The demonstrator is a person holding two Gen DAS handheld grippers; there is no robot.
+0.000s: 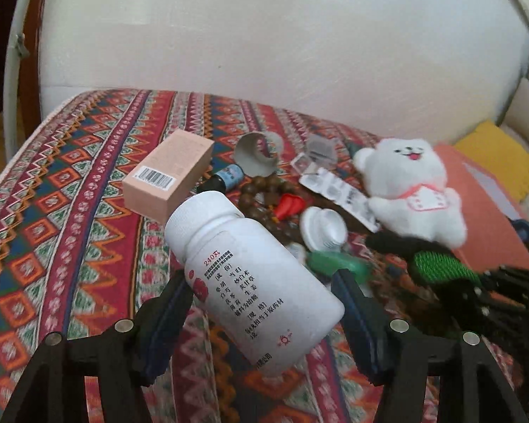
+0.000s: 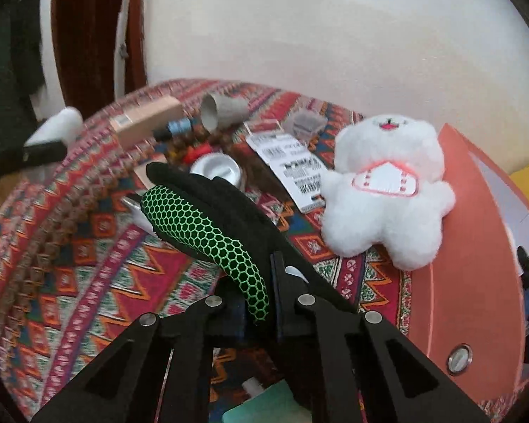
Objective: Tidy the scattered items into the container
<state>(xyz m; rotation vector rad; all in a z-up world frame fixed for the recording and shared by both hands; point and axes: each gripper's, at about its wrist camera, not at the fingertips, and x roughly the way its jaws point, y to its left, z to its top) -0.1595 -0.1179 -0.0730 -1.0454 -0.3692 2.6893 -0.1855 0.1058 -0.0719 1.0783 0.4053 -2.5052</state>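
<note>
My left gripper (image 1: 262, 305) is shut on a white pill bottle (image 1: 250, 275), held tilted with its cap pointing away, above the patterned tablecloth (image 1: 88, 211). In the right wrist view, my right gripper (image 2: 266, 299) is shut on a black glove with a green honeycomb patch (image 2: 208, 229), which arches up and to the left out of the jaws. A white plush toy (image 2: 384, 190) lies half on the orange container (image 2: 476, 264) at the table's right side. The same container (image 1: 486, 211) shows at the right of the left wrist view.
Scattered beyond the bottle are a pink carton (image 1: 169, 176), a cardboard tube (image 1: 257, 153), a small blue-labelled vial (image 1: 229, 176), wooden beads (image 1: 261, 190), a white lid (image 1: 322, 227), a blister pack (image 1: 338, 190) and a green object (image 1: 335, 262). A white wall stands behind.
</note>
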